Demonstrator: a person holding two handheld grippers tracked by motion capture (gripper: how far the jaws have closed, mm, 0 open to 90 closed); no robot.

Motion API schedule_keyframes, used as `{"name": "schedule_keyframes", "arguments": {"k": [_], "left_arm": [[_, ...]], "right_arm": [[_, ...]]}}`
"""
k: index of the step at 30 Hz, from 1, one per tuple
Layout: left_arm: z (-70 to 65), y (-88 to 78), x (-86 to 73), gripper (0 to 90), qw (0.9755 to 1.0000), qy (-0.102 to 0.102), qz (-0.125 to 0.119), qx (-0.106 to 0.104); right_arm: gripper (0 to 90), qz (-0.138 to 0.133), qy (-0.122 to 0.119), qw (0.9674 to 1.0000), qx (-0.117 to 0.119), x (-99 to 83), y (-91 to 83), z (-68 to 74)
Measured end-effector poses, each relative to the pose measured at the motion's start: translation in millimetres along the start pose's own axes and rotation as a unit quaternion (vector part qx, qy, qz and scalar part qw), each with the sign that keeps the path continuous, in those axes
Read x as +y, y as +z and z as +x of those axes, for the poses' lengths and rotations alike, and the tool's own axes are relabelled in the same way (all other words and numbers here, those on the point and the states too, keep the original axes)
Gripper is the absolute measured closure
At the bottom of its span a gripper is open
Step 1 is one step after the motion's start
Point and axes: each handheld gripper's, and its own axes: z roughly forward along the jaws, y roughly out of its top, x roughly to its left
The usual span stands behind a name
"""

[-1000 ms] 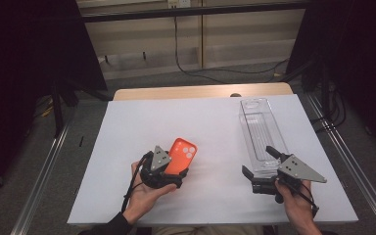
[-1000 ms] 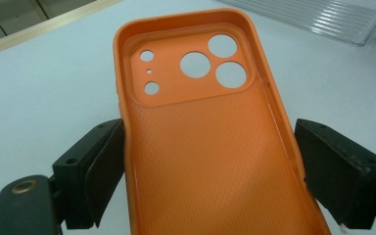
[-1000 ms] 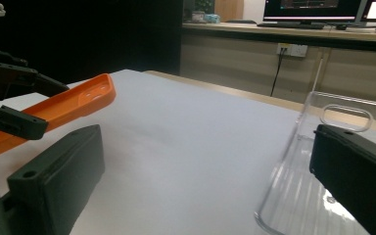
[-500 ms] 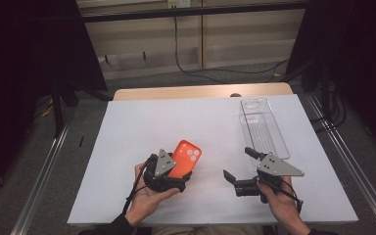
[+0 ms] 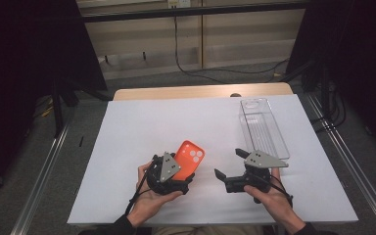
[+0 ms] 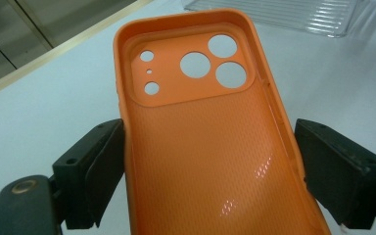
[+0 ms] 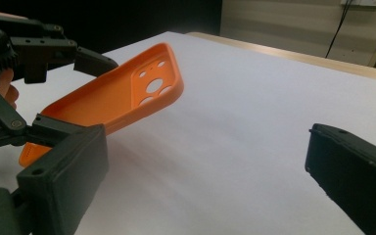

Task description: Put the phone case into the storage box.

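- High view: left hand-held gripper (image 5: 180, 172) grips the orange phone case (image 5: 190, 157) by its long edges, lifted off the white surface (image 5: 142, 127), near the front edge.
- Left gripper view: jaws clamp both sides of the case (image 6: 210, 147), hollow inside facing the camera, camera cut-outs at the far end.
- Right hand-held gripper (image 5: 229, 164) is spread wide and holds nothing, just beside the case, jaws pointed at it.
- Clear tray (image 5: 263, 128) sits far right on the surface, nothing in it as far as I can tell.
- Judgement: pickup done. Left to do: likely handover to the right, then placing; tray looks like the target.
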Motion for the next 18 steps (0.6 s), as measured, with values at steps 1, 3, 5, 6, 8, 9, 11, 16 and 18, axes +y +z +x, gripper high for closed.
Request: {"name": "schedule_keyframes", "arguments": {"k": [1,3,5,6,8,9,11,16,18], "left_arm": [[-0.8,0.3,-0.2,14.0,1.0000,-0.003,-0.002,-0.002],[-1.6,2.2,-1.1,14.1,1.0000,-0.008,-0.003,0.001],[-3.0,4.5,-2.3,14.1,1.0000,-0.001,-0.003,0.008],[-3.4,4.8,-2.3,14.1,1.0000,0.000,-0.003,0.009],[-5.5,5.4,-2.2,14.1,0.9999,-0.001,-0.009,0.009],[-6.1,4.7,-2.0,14.1,0.9999,0.003,-0.010,0.010],[-6.8,3.8,-1.6,14.1,0.9998,0.007,-0.012,0.011],[-8.9,2.6,-0.8,14.1,0.9996,0.011,-0.021,0.017],[-9.7,2.7,-1.0,14.1,0.9996,0.009,-0.021,0.019]], "right_arm": [[2.0,0.004,0.000,1.0000,0.003,0.1,0.7,0.5],[3.0,0.008,0.004,0.9999,0.005,0.9,2.8,0.5],[2.7,0.016,0.016,0.9997,0.008,3.2,5.8,0.2],[2.5,0.021,0.022,0.9995,0.010,5.2,7.9,0.7],[2.6,0.028,0.023,0.9992,0.012,8.2,10.4,1.2],[2.6,0.031,0.029,0.9990,0.014,10.0,11.8,1.4],[3.1,0.046,0.039,0.9979,0.021,14.0,13.6,1.2],[3.1,0.074,0.055,0.9952,0.034,22.3,15.1,-0.1],[3.1,0.075,0.059,0.9948,0.035,24.1,15.1,-0.6]]}}
